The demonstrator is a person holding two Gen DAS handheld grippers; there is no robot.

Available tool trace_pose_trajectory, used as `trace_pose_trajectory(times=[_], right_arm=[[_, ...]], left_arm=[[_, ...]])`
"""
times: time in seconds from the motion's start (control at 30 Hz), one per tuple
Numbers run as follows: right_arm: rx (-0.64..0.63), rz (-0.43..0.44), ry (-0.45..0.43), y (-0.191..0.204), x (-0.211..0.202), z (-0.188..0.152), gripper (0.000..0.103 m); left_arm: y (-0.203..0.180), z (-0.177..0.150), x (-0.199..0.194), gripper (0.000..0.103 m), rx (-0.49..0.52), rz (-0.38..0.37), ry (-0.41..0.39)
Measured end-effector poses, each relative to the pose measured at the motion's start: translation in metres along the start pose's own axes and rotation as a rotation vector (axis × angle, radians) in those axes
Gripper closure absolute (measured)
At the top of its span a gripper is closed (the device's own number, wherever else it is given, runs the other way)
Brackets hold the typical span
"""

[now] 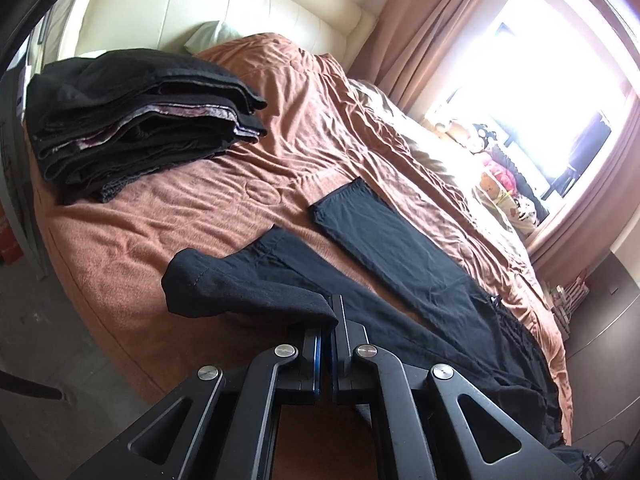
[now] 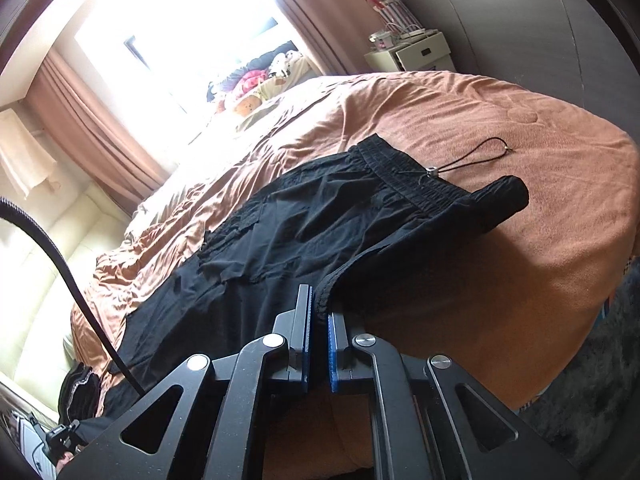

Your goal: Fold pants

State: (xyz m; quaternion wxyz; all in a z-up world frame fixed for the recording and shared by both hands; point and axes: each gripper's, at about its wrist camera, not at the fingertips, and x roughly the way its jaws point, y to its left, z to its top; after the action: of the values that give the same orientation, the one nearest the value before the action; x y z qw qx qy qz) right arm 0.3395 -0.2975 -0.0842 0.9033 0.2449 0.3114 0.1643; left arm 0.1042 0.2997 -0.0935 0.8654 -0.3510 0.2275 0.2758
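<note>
Black pants [image 1: 420,280] spread flat on brown bedspread [image 1: 180,216], near its front edge. Left tongs [image 1: 329,312] clamped on near leg cuff [image 1: 240,284], right tongs [image 2: 319,308] pinched on waistband [image 2: 420,196] corner. Thin, limp, light fabric; likely to sag and crease. Best held at hems, kept taut while carried over.
</note>
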Motion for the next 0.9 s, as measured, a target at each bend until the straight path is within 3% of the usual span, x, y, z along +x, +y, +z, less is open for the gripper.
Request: trace_pose_trajectory(times=[0.5,0.9], right_arm=[[0.004,0.033,-0.070,0.024,0.019,0.046,0.101],[0.018,0.052,-0.124,0.040,0.060,0.075,0.101]], left_arm=[[-0.027,0.058,0.027,0.101,-0.085,-0.012,-0.089],[-0.069,0.098,0.074,0.102,-0.055,-0.021,-0.114]])
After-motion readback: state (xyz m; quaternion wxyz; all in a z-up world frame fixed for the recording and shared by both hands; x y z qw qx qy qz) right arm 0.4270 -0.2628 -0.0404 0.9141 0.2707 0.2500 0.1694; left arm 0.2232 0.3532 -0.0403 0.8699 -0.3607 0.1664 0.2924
